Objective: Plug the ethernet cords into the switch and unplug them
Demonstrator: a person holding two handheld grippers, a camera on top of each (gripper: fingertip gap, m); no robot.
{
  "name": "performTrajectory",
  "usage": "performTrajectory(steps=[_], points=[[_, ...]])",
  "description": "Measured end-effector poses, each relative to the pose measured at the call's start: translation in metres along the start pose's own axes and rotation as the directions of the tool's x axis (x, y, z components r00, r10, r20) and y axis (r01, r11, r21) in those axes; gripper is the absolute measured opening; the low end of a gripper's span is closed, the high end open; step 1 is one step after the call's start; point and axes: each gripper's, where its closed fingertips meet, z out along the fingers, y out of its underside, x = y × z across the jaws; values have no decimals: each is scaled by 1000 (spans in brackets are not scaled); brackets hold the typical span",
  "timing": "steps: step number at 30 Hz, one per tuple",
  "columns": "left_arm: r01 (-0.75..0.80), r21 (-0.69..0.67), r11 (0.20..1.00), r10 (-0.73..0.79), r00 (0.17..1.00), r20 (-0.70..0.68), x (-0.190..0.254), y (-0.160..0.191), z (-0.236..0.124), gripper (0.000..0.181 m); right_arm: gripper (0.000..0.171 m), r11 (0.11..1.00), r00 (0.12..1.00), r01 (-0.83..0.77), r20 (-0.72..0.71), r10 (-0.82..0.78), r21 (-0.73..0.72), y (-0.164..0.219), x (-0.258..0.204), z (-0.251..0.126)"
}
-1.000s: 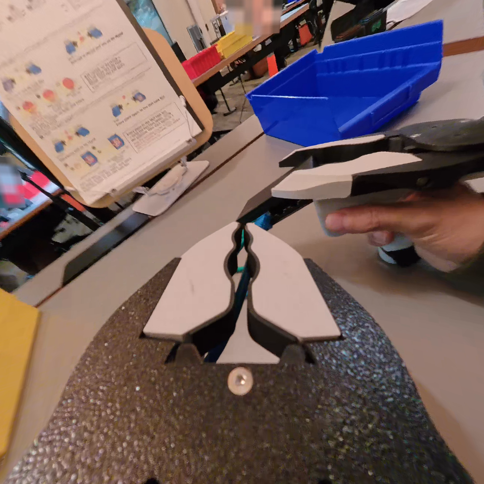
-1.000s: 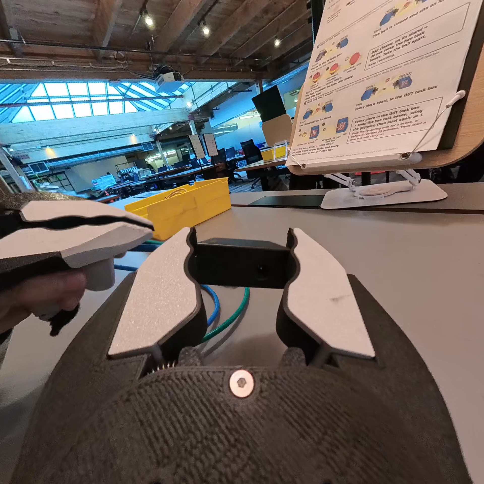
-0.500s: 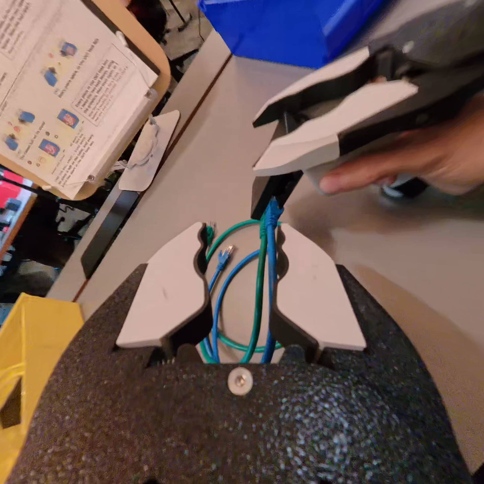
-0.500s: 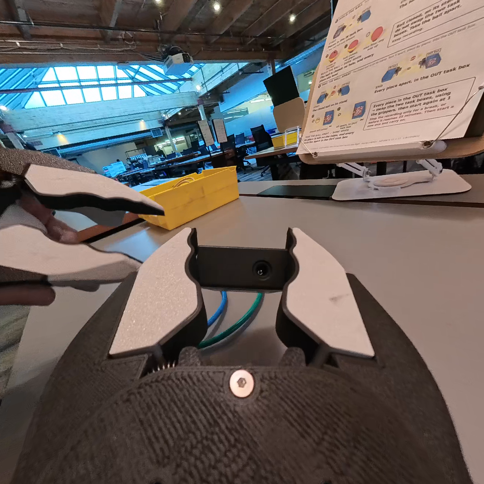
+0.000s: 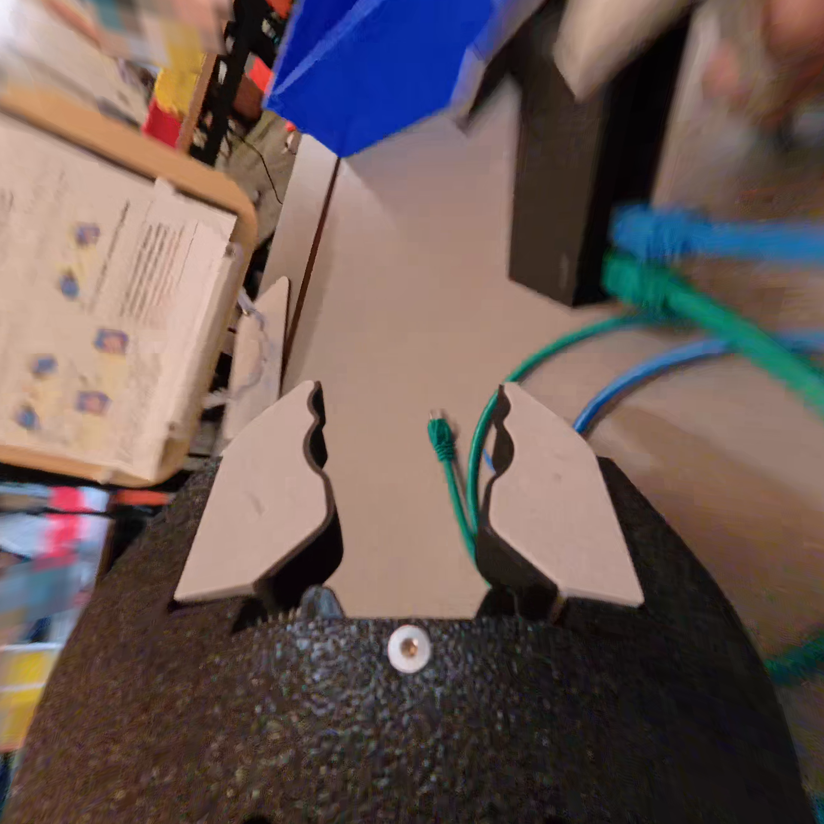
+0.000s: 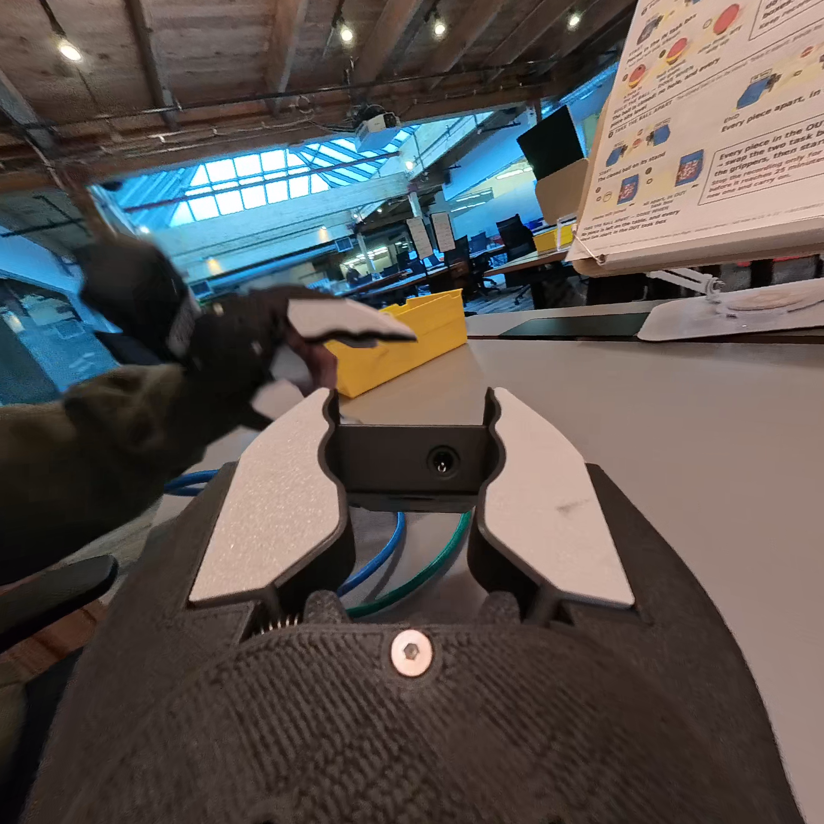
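Observation:
My right gripper (image 6: pixel 410 394) is shut on the black switch (image 6: pixel 401 459), gripping its two sides and holding it just above the grey table. The switch also shows in the left wrist view (image 5: pixel 553 200), blurred, with a blue plug (image 5: pixel 646 234) and a green plug (image 5: pixel 633 278) in its ports. The blue cable (image 6: pixel 379 553) and green cable (image 6: pixel 423 575) trail under the switch. My left gripper (image 5: pixel 410 385) is wide open and empty above the table. A loose green plug (image 5: pixel 439 434) lies between its fingers, touching neither. The left gripper also shows in the right wrist view (image 6: pixel 352 321), raised to the left of the switch.
A blue bin (image 5: pixel 370 76) stands at the far side of the table. A yellow bin (image 6: pixel 401 352) stands beyond the switch. An instruction sheet on a wooden stand (image 6: pixel 713 133) stands at the table's back edge, with a white base (image 6: pixel 735 312).
My left gripper was shut on a cable by the switch a second ago. It has opened, let go and swung away to the left. The right gripper still holds the switch.

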Motion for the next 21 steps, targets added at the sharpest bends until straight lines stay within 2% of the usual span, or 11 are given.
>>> performTrajectory(steps=[2,4,8,10,11,13,17,18,19,21], points=[[-247,-30,969,247,969,1,25,13,18,74,62,1000,999,-22,27,22,13,-2,-1,-2],[-334,38,942,335,942,-28,52,8,29,74,62,999,997,-40,62,39,24,-3,-3,-3],[-333,203,921,327,943,66,62,-22,38,69,62,998,994,-59,95,56,25,-4,-5,-3],[-336,258,906,313,941,125,59,-34,37,56,62,998,993,-65,96,62,28,-4,-5,-4],[-348,268,898,325,937,130,60,-36,38,50,62,997,993,-74,95,70,35,-5,-3,-5],[-399,264,878,374,917,142,65,-36,39,25,62,993,990,-105,103,99,59,-8,-1,-7],[-435,262,861,400,899,179,65,-36,34,19,62,992,986,-109,137,100,58,-8,-4,-8],[-443,253,860,405,895,190,62,-35,32,16,62,992,984,-114,146,104,57,-8,-5,-8],[-443,238,864,401,893,203,56,-33,29,0,62,990,981,-126,159,115,62,-9,-5,-9],[-421,230,877,363,897,253,39,-33,21,0,62,986,967,-163,201,154,34,-7,-7,-10]])
